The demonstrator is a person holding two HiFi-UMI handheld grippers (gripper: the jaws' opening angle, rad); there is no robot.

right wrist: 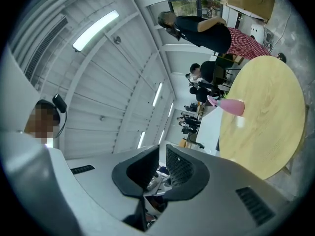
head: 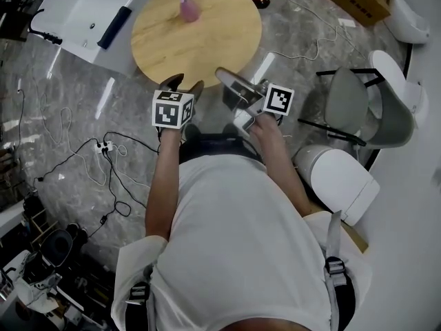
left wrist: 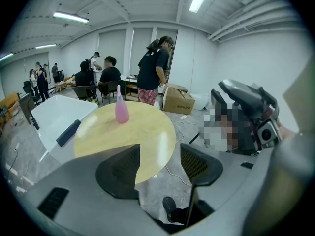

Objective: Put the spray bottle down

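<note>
Standing upright on the round wooden table (head: 213, 43), the pink spray bottle (head: 187, 5) is sitting well ahead of both grippers, touched by neither. The left gripper (head: 185, 85) is hovering by the table's near edge, jaws spread wide around nothing. Just beside it, the right gripper (head: 229, 76) is showing only a thin slit between empty jaws.

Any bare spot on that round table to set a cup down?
Nearly all of the round table is bare: everything nearer than the pink spray bottle, which stands alone by its far edge. Cables clutter the floor at left.
</note>
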